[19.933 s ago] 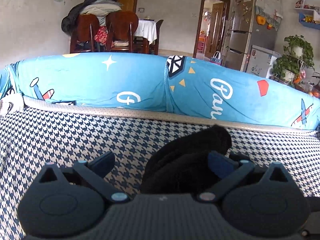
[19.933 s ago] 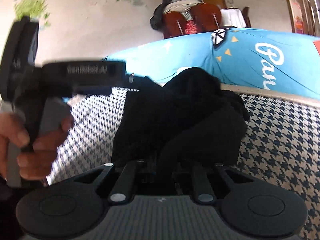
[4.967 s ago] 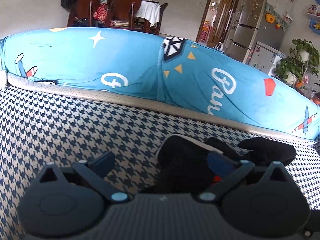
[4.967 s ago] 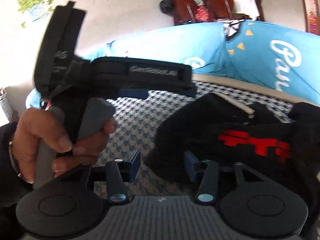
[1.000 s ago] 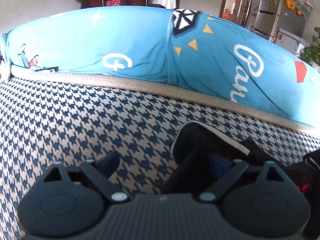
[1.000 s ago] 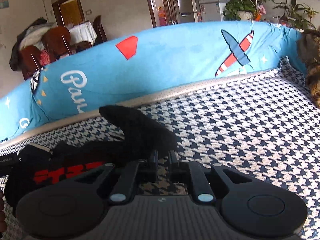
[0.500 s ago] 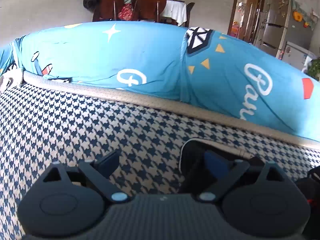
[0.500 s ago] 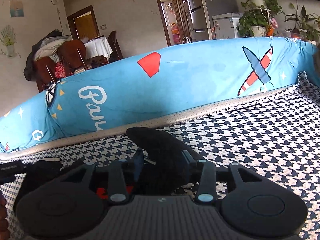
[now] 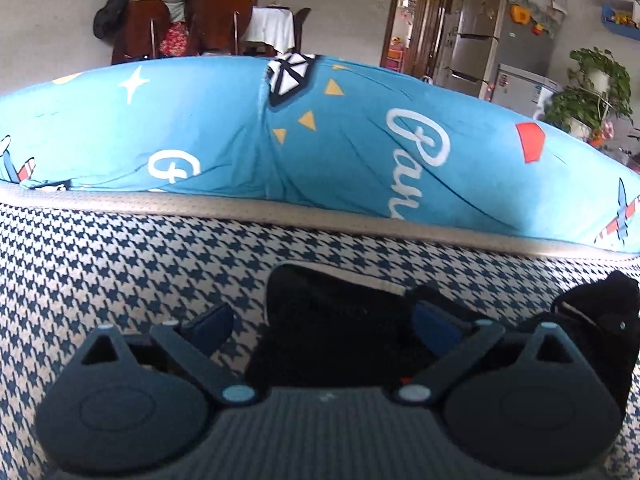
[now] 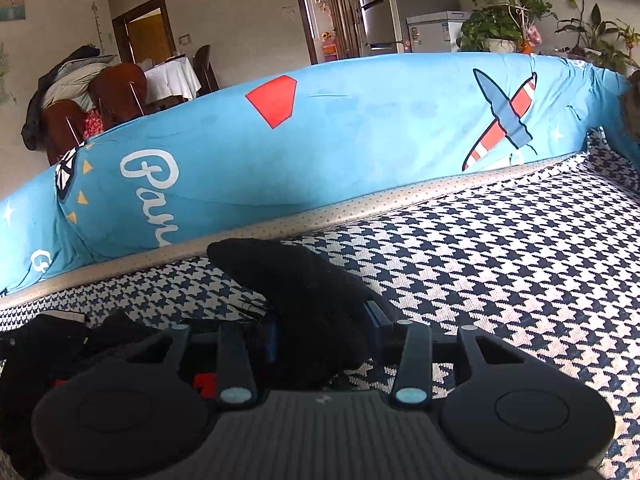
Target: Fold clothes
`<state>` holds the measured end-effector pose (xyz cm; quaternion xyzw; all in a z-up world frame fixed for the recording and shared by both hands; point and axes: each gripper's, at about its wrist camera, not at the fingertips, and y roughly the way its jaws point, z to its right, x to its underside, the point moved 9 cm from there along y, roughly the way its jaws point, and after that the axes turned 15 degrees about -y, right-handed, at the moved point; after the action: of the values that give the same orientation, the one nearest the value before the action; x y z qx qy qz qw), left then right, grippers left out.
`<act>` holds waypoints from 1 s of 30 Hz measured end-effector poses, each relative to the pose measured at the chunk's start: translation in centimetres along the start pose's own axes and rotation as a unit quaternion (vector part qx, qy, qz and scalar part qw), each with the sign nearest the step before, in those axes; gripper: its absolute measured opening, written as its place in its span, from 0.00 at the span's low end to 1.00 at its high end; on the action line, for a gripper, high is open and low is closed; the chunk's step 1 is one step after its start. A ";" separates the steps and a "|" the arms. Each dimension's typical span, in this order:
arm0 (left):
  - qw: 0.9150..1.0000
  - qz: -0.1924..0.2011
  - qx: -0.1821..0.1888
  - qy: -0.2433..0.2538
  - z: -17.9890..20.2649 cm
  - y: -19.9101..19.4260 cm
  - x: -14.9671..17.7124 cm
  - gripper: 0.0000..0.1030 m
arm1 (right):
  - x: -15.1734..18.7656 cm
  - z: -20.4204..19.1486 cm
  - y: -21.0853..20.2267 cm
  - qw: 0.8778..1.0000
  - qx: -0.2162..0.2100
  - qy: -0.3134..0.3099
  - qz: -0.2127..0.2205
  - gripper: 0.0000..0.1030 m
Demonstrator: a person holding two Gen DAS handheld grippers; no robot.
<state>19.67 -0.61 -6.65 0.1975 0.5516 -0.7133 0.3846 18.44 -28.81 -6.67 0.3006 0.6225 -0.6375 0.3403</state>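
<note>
Bright, even daylight fills both fisheye views, edges bow and darken at the corners, slight softness throughout, no glare.

The near part of the black garment (image 9: 320,320) is hidden behind the body of the left claw (image 9: 324,326), so its lower edge cannot be seen. In the right wrist view, the black sleeve (image 10: 304,292) dips between the fingers of the right claw (image 10: 326,330), and its end is covered there. A small red patch (image 10: 204,384) peeks out by the left finger; it is perhaps a print, but too little shows. The blue cushion (image 10: 320,140) runs off both sides. A brown furry thing (image 10: 632,112) is cut off at the right edge.
</note>
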 end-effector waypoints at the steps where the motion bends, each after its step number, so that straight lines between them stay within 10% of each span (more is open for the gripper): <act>1: 1.000 -0.004 0.001 0.002 0.1 0.1 0.2 0.97 | 0.0 -0.1 0.0 1.000 -0.001 0.000 0.001 0.37; 8: 1.000 -0.019 0.004 0.015 0.6 0.6 1.3 0.97 | -0.2 -0.2 -0.1 1.000 0.001 0.001 0.005 0.16; 30: 0.999 -0.035 -0.027 -0.010 -1.7 0.9 1.8 0.97 | 4.6 6.7 -2.2 0.989 0.057 0.097 -0.098 0.15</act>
<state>19.02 0.27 -9.04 0.1605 0.5734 -0.7128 0.3706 14.23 -35.79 -8.84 0.3178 0.6414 -0.6701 0.1965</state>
